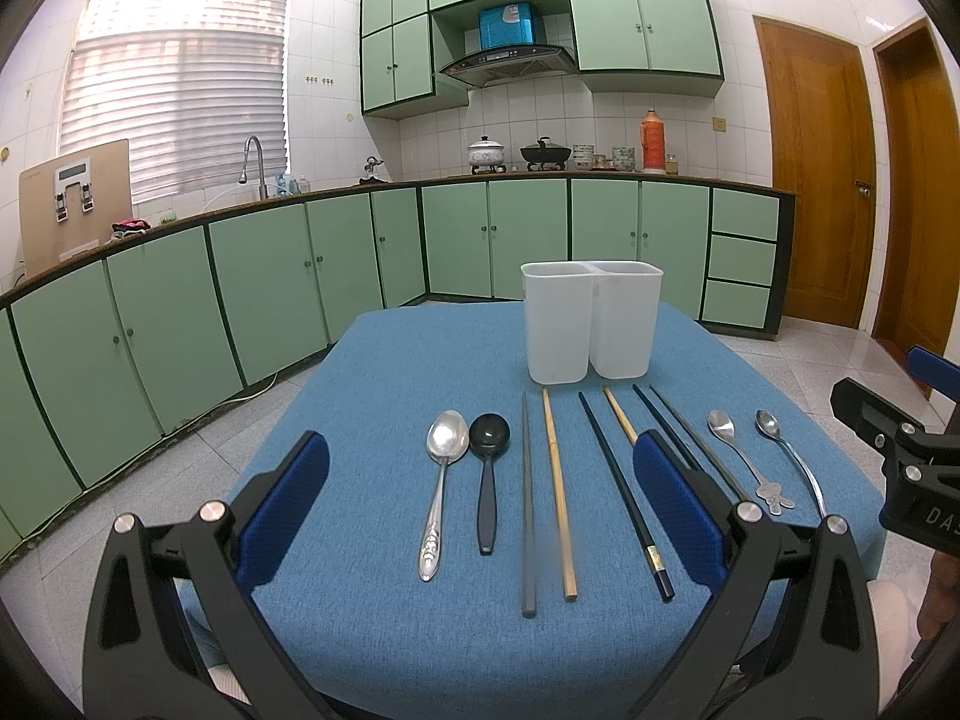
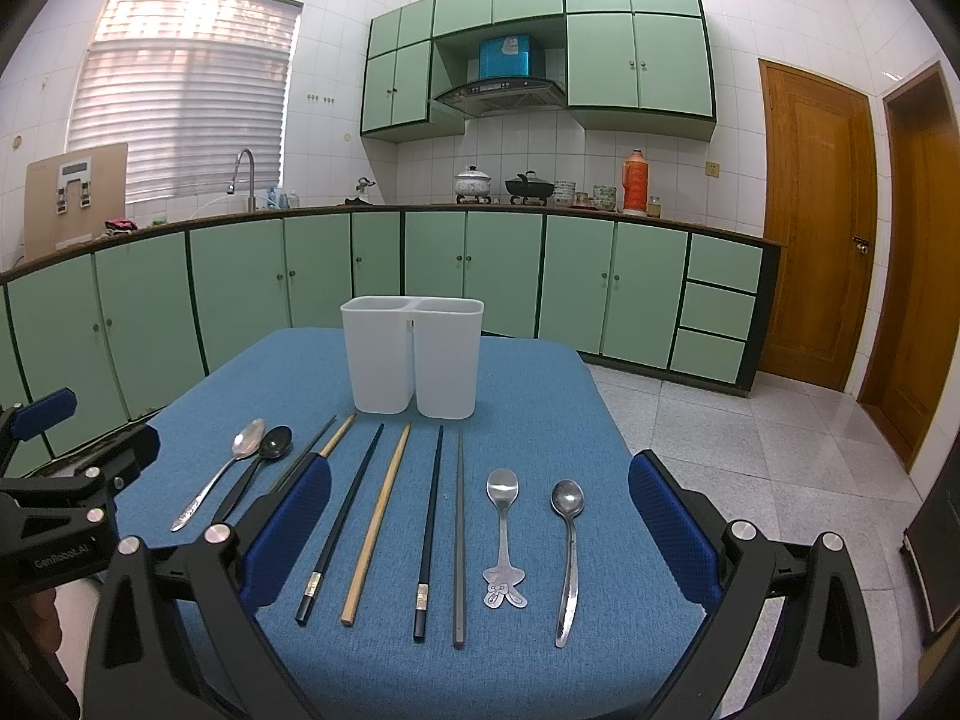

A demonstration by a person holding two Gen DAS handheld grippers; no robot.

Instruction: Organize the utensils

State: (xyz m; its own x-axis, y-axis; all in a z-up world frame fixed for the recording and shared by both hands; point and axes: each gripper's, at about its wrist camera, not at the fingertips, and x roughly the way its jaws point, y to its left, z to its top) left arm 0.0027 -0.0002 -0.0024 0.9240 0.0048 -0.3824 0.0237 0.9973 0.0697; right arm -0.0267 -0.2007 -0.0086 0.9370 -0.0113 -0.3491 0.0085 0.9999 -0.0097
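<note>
A white two-compartment holder [image 1: 591, 321] [image 2: 413, 357] stands empty at the far end of the blue table [image 1: 384, 372] [image 2: 540, 396]. In front of it lies a row of utensils: a silver spoon [image 1: 441, 480] [image 2: 225, 471], a black spoon [image 1: 487, 468] [image 2: 264, 462], several chopsticks in grey [image 1: 528, 510], bamboo [image 1: 558, 492] [image 2: 378, 516] and black [image 1: 621, 492] [image 2: 427, 531], a rabbit-handled spoon [image 2: 503, 534] [image 1: 744, 462] and a plain steel spoon [image 2: 568, 558] [image 1: 789, 456]. My left gripper [image 1: 480, 498] is open above the left utensils. My right gripper [image 2: 480, 516] is open above the right ones.
Green kitchen cabinets and a counter with a sink, pots and a red thermos [image 1: 653, 141] run behind the table. Wooden doors [image 2: 810, 222] stand at the right. Tiled floor surrounds the table.
</note>
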